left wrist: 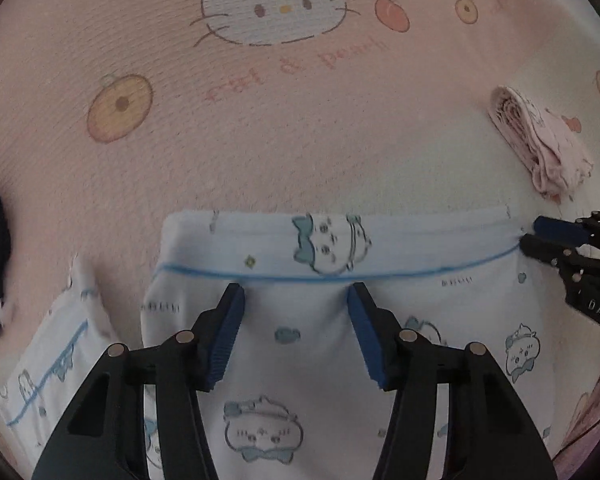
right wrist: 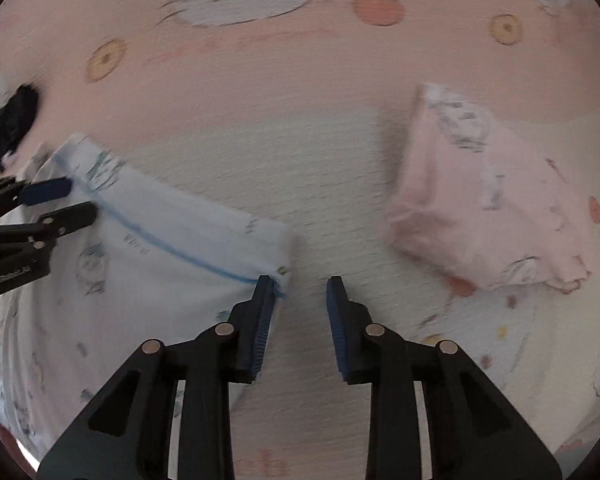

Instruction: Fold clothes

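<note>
Both tongs gape empty over the white garment (left wrist: 380, 312), its blue-striped fold lying crosswise.

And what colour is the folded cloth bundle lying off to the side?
Pale pink folded bundle with small cartoon prints, clearest in the right wrist view.

Light blue cartoon-print garment (left wrist: 300, 320) lies flat on the bed, top edge folded over along blue piping. Folded pink garment (right wrist: 496, 208) sits well apart.
</note>
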